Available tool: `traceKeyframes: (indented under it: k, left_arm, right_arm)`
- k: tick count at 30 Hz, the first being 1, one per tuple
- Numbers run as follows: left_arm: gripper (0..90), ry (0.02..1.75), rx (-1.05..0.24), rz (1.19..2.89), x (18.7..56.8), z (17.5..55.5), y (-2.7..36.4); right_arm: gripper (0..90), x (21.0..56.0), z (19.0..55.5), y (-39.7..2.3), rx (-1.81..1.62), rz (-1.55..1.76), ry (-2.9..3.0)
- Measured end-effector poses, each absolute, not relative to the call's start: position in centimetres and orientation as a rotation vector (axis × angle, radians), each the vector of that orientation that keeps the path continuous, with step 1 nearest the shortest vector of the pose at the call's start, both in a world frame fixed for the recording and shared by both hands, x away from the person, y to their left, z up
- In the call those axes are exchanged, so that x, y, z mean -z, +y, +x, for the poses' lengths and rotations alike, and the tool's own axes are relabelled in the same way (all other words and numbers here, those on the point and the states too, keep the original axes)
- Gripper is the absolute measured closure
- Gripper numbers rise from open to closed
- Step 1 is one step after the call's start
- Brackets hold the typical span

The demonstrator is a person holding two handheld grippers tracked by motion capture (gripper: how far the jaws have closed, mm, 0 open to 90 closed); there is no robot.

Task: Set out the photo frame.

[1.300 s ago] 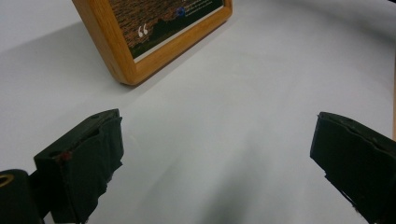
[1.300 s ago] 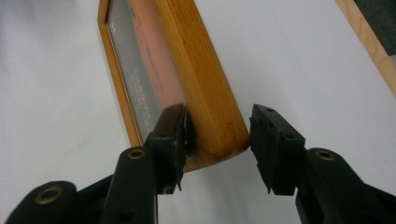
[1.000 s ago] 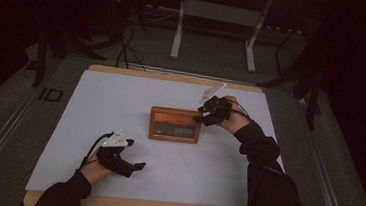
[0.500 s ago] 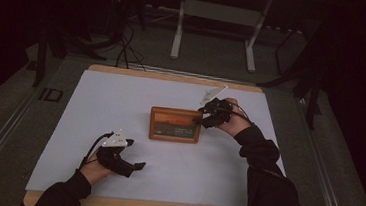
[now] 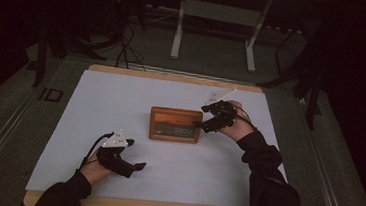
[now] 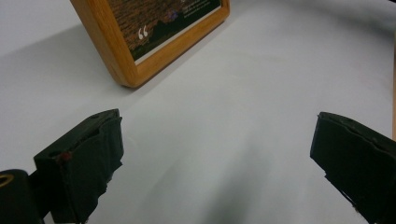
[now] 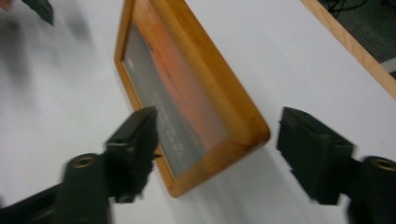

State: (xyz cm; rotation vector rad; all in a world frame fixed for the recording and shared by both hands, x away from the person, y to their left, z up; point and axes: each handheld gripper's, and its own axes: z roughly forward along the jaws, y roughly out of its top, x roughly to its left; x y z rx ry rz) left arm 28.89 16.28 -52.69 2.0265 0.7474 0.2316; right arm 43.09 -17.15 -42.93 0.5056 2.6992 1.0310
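Dark room, white table. Frame flat mid-table. Right gripper jaws spread, frame corner between them, not touching. Left gripper spread too, well apart from frame.

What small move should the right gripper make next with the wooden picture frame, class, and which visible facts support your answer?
Probably close the right gripper on the wooden picture frame. Its jaws stand open on either side of the frame's near corner, one over the picture face and one beyond the outer edge, and nothing is gripped yet. The left gripper rests open, apart from the frame, on the white table.
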Motion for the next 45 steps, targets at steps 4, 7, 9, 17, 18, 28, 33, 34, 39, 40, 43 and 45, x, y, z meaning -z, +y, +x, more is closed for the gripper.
traceKeyframes:
  k: [4, 7, 9, 17, 18, 28, 33, 34, 39, 40, 43, 45]
  left_arm:
    - [3.1, 0.743, -0.238, 2.024, 52.7, 28.8, 16.3]
    - [3.1, 0.736, -0.242, 2.02, 52.6, 28.6, 16.2]
    - [3.1, 0.729, -0.246, 2.019, 52.5, 28.6, 16.2]
    - [3.1, 0.72, -0.256, 2.016, 52.3, 28.4, 16.3]
    - [3.1, 0.718, -0.258, 2.01, 52.3, 28.4, 16.3]
    - [3.1, 0.702, -0.268, 2.023, 52.2, 28.1, 16.2]
    - [3.1, 0.703, -0.267, 2.017, 52.2, 28.2, 16.3]
    - [3.1, 0.703, -0.267, 2.018, 52.2, 28.1, 16.3]
    - [3.1, 0.703, -0.266, 2.019, 52.2, 28.1, 16.3]
    - [3.1, 0.701, -0.267, 2.022, 52.2, 28.1, 16.3]
    - [3.0, 0.702, -0.267, 2.021, 52.2, 28.1, 16.3]
    - [3.1, 0.702, -0.265, 2.02, 52.1, 28.1, 16.4]
  right_arm:
    - [13.0, 43.2, 42.0, -17.4, -1.097, 0.554, 2.676]
    - [11.0, 43.6, 41.1, -17.7, -1.098, 0.556, 2.661]
    - [11.0, 43.8, 40.5, -17.9, -1.104, 0.559, 2.629]
    - [12.3, 44.7, 38.1, -19.1, -1.171, 0.615, 2.56]
    - [12.6, 44.8, 37.8, -19.2, -1.186, 0.621, 2.551]
    - [13.0, 47.0, 34.5, -20.6, -1.328, 0.659, 2.488]
    - [13.0, 48.1, 33.2, -21.2, -1.324, 0.667, 2.484]
    - [13.0, 48.3, 32.9, -21.3, -1.317, 0.662, 2.487]
    - [13.0, 49.0, 32.0, -22.0, -1.306, 0.662, 2.479]
    - [12.9, 49.2, 31.5, -22.4, -1.307, 0.675, 2.482]
    - [12.8, 49.5, 31.0, -22.9, -1.308, 0.688, 2.48]
    - [12.8, 49.6, 30.6, -23.3, -1.317, 0.698, 2.474]
